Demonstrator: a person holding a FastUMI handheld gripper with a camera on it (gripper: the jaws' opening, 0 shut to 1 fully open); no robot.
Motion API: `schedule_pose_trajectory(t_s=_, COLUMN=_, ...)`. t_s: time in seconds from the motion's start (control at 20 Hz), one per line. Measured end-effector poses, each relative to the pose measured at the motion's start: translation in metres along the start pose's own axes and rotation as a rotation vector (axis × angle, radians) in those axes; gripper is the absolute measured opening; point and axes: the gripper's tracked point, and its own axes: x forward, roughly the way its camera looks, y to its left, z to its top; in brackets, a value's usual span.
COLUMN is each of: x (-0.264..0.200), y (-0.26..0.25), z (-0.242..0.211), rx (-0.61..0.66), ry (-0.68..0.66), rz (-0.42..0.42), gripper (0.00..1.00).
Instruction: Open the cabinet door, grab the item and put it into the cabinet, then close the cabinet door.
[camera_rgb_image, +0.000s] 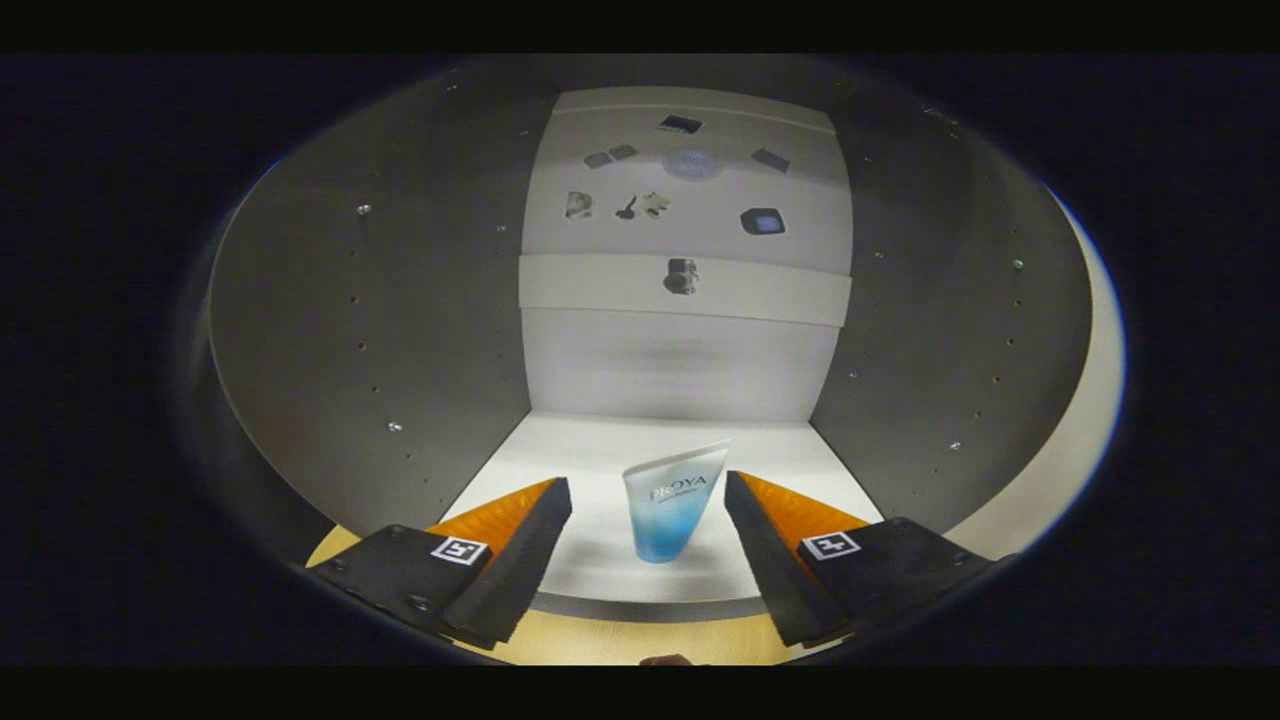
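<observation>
Hand-held gripper (648, 500) spread, translucent blue-tinted tube (670, 505) between

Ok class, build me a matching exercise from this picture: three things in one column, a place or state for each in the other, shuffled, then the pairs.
Things
1. bottle
2. gripper
3. cabinet shelf

Places or states
A. open, a finger on each side of the bottle, not touching it
B. white, carries the bottle
C. upright between the fingers, fading to blue at its base

Pairs: 1-C, 2-A, 3-B
</observation>
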Motion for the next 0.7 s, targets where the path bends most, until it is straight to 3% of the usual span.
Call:
schedule_pose_trajectory(t_s=0.45, x=-0.162, y=0.042, z=0.044, rx=-0.049, ry=-0.286, rz=0.056, gripper=0.98)
schedule_pose_trajectory(t_s=0.7, x=-0.269, y=0.044, z=0.034, rx=-0.053, ry=-0.416, rz=0.04, gripper=0.98)
